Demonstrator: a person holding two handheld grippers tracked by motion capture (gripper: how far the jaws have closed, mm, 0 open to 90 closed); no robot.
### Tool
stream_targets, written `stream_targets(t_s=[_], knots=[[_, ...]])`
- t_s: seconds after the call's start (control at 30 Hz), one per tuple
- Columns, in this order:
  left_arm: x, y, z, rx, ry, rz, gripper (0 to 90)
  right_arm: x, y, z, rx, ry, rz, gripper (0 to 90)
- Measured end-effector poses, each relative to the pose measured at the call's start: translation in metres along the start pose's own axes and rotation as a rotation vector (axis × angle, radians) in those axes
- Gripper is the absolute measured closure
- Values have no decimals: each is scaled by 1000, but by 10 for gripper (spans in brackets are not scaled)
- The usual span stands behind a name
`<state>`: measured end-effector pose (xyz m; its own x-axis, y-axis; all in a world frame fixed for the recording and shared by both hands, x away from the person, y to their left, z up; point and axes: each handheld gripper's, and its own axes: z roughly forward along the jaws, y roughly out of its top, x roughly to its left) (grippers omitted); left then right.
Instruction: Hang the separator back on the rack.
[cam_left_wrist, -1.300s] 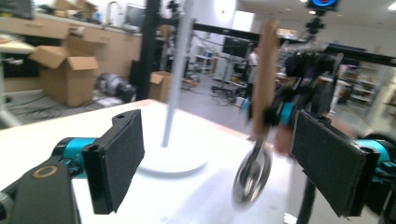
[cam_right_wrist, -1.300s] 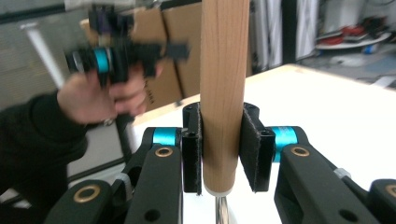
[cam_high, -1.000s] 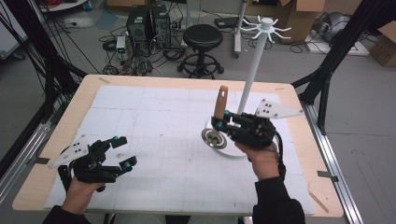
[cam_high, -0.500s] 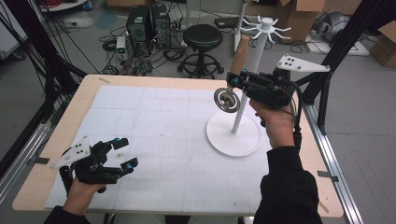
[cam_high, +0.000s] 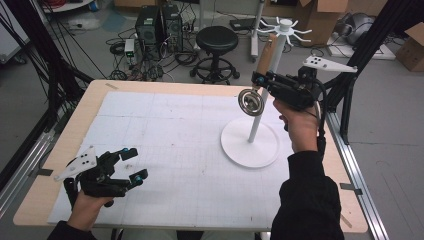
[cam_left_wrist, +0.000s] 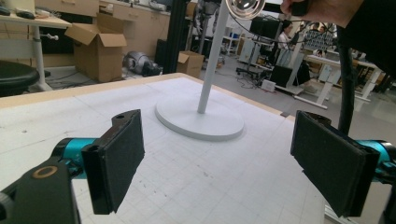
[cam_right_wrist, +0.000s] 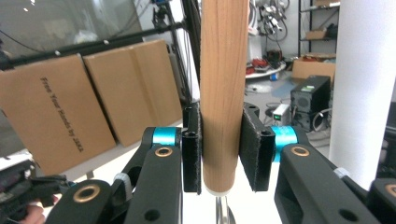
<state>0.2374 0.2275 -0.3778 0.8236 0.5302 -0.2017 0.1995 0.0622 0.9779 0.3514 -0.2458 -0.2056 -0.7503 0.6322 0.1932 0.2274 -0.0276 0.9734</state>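
Above the table, right side: right gripper (cam_high: 261, 80) held up in the air by the person's right hand (cam_high: 300, 127), close beside the stand's pole.
Right jaws: clamped on the wooden handle (cam_right_wrist: 223, 93) of a utensil; pads press both sides of it (clear in the right gripper view).
Utensil: handle points up and a bit tilted, round metal head (cam_high: 250, 101) hangs below the gripper, in front of the pole; also seen at top of the left gripper view (cam_left_wrist: 245, 7).
Stand: white rack (cam_high: 250, 150) w/ round base flat on the mat, thin upright pole, ring of hook arms at the top (cam_high: 284, 26).
Utensil vs. stand: head near the pole's mid height, well above the base; touching or not, can't tell.
Left gripper (cam_high: 134, 165): low over the mat at the near-left corner, held by the left hand (cam_high: 87, 210).
Left jaws: wide apart, nothing btwn the pads (mat shows through the gap in the left gripper view).
Table: wood top (cam_high: 100, 92) covered by a white gridded mat (cam_high: 170, 125).
Bkgd: black stool (cam_high: 216, 40) and a PC tower (cam_high: 156, 25) on the floor beyond the far edge; cardboard boxes (cam_high: 412, 47) at far right.
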Motion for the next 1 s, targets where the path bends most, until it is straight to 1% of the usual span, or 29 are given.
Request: stream_targets(t_s=[0.07,0.1,0.13,0.17,0.2,0.23,0.3,0.33,0.4,0.47,0.5,0.57,0.6,0.63,0.73,0.8,0.9,0.93,1.0], knots=[[1,0,-1,1,3,-1,178,1,-3,-1,-16,0,-4,713],[1,0,-1,0,5,-3,178,2,-5,-2,-26,-12,-10,701],[1,0,-1,1,7,-3,178,4,-6,-3,-40,-29,-37,610],[2,0,-2,-2,11,-6,178,7,-9,-5,-60,-58,-64,506],[2,0,-2,-4,13,-8,178,10,-11,-7,-67,-80,-74,469],[3,0,-2,-3,13,-8,178,12,-13,-9,-63,-88,-81,441],[3,0,-3,-7,17,-12,178,18,-20,-15,-49,-122,-116,414],[4,0,-3,-6,21,-12,178,21,-25,-19,-44,-138,-133,378],[4,-1,-4,-4,31,-11,178,27,-37,-27,-37,-190,-160,325],[5,-1,-4,-5,44,-13,178,34,-53,-38,-34,-237,-178,304],[6,-1,-4,-4,44,-17,177,36,-63,-43,-29,-257,-172,270],[7,-1,-4,-4,43,-22,177,40,-85,-54,-15,-286,-156,234],[7,-1,-4,-6,41,-24,177,42,-96,-59,-9,-293,-141,209],[7,-1,-3,-10,42,-27,177,43,-109,-65,3,-296,-125,199],[8,-2,-3,-11,43,-29,177,48,-145,-81,43,-321,-106,191],[9,-3,-3,-11,44,-28,176,52,-165,-90,57,-330,-101,182],[9,-3,-2,-13,51,-29,177,57,-188,-102,68,-340,-103,178],[9,-3,-2,-13,53,-28,177,57,-192,-104,73,-343,-106,177],[8,-3,-2,-15,51,-26,177,59,-195,-107,90,-343,-103,177]])
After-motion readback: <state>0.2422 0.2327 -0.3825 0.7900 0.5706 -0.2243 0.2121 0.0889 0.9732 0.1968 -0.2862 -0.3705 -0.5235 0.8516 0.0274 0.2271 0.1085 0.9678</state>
